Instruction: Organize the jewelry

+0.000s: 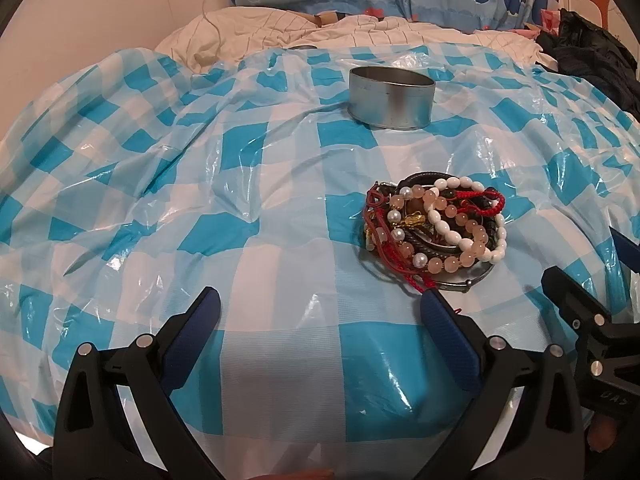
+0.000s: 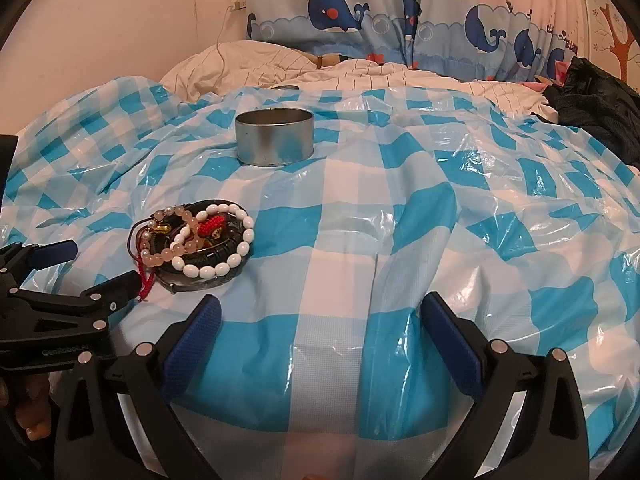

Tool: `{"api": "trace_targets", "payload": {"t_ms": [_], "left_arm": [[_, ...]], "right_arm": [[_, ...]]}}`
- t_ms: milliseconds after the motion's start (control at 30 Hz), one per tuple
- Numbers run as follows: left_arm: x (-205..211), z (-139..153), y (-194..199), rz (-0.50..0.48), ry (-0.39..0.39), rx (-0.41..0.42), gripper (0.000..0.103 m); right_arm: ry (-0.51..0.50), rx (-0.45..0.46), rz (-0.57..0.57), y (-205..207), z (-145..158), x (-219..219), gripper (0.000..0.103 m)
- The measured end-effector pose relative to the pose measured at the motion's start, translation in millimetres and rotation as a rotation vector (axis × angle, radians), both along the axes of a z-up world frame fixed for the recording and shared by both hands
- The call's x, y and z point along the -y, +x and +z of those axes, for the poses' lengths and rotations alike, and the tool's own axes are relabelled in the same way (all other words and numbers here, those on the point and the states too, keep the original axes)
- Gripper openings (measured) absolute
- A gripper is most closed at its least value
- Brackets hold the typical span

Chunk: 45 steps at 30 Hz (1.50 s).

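A tangled pile of bracelets [image 1: 436,228], with pink, white and pearl beads, red cords and dark bangles, lies on the blue-and-white checked plastic sheet [image 1: 240,200]. It also shows in the right wrist view [image 2: 196,246]. An open oval metal tin [image 1: 391,98] stands upright farther back, also in the right wrist view [image 2: 274,137]. My left gripper [image 1: 320,312] is open and empty, just short of and left of the pile. My right gripper [image 2: 320,316] is open and empty, right of the pile. Each gripper appears at the edge of the other's view.
The sheet covers a rumpled bed. A white quilt [image 2: 360,74] and whale-print pillows [image 2: 380,20] lie at the back. Dark clothing [image 2: 600,108] sits at the far right. A wall with a cable [image 2: 224,32] is at the back left.
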<state>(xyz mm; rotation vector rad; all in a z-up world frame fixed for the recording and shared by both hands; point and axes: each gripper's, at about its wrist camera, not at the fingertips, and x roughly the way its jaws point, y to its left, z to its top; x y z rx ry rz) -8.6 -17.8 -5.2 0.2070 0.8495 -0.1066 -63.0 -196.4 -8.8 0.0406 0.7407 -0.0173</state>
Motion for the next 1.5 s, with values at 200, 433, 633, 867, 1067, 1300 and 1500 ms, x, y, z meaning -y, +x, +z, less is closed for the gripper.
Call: {"api": "trace_targets", "payload": {"t_ms": [200, 433, 633, 867, 1067, 1300, 1500], "left_arm": [[-0.8, 0.2, 0.9, 0.002, 0.0, -0.001, 0.097], [-1.0, 0.6, 1.1, 0.002, 0.0, -0.002, 0.097], [2.5, 0.6, 0.0, -0.001, 0.0, -0.002, 0.097], [4.8, 0.3, -0.3, -0.001, 0.001, -0.002, 0.097], [4.5, 0.4, -0.2, -0.001, 0.0, -0.002, 0.097], [4.7, 0.2, -0.3, -0.001, 0.0, -0.002, 0.097], [5.8, 0.0, -0.6, 0.001, -0.005, -0.005, 0.097]], "right_arm": [[0.002, -0.001, -0.001, 0.3, -0.5, 1.1, 0.096], [0.003, 0.0, -0.001, 0.4, -0.2, 1.0, 0.096], [0.0, -0.002, -0.002, 0.7, 0.1, 0.7, 0.096], [0.0, -0.003, -0.003, 0.8, -1.1, 0.8, 0.096], [-0.001, -0.003, -0.003, 0.9, -2.0, 1.1, 0.096], [0.0, -0.004, -0.003, 0.9, -2.8, 1.4, 0.096], [0.0, -0.004, -0.004, 1.1, -2.9, 1.5, 0.096]]}}
